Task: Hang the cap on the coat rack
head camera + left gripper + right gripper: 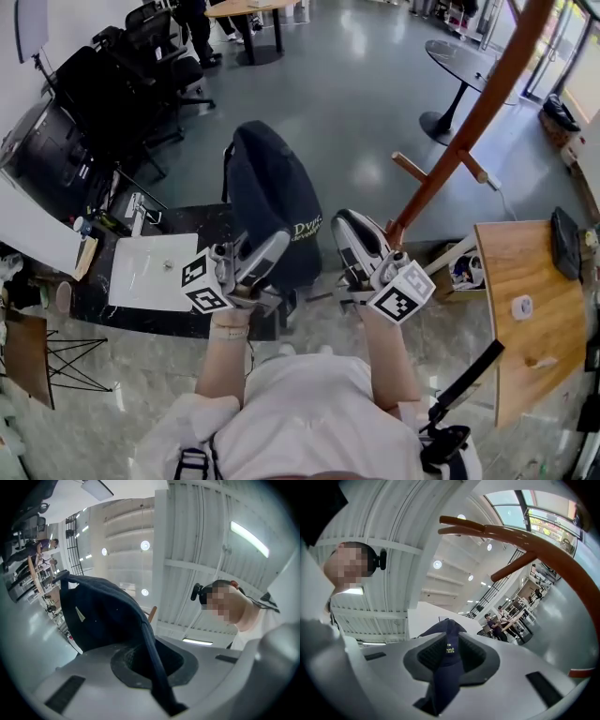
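Observation:
I hold a dark navy cap (pixel 272 197) up in front of me, its lettered edge between the two grippers. My left gripper (pixel 272 251) is shut on the cap's left edge; in the left gripper view the cap (pixel 101 616) billows above the jaws and a fold of it runs down between them (pixel 157 667). My right gripper (pixel 349 234) is shut on the right edge, with a strip of the cap (pixel 446 660) pinched between its pads. The brown wooden coat rack (pixel 469 122) rises just right of the right gripper; its curved arms (pixel 525 541) spread overhead in the right gripper view.
A black table (pixel 187 314) with a white sheet (pixel 155 272) lies below left. At the right stands a wooden table (pixel 520 309). An open box (pixel 464 270) sits by the rack's foot. Office chairs (pixel 141 56) and a round dark table (pixel 464 61) stand farther off.

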{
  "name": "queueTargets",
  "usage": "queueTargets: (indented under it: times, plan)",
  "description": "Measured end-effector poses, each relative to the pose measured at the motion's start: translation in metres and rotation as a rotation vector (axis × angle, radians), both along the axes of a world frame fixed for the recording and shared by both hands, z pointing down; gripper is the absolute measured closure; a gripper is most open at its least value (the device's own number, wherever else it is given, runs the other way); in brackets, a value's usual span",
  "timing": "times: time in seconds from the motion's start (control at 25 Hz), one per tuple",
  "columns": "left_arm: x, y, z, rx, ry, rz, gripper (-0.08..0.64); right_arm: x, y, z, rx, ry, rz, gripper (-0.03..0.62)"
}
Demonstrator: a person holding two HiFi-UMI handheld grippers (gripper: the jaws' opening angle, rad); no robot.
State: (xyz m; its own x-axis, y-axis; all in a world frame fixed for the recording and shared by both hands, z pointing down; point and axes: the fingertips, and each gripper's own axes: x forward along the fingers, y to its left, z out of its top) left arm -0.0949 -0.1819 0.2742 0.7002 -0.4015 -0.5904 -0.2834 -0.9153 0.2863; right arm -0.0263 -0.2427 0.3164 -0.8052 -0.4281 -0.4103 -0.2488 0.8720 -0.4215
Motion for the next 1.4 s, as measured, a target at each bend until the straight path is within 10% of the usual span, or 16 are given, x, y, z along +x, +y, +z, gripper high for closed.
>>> queueTargets:
  times: [1.4]
  plan:
    - [0.096, 0.044, -0.143, 0.377, 0.031, 0.405, 0.541, 0.087, 0.065, -0.131, 0.328, -0.025, 0.285, 0.538]
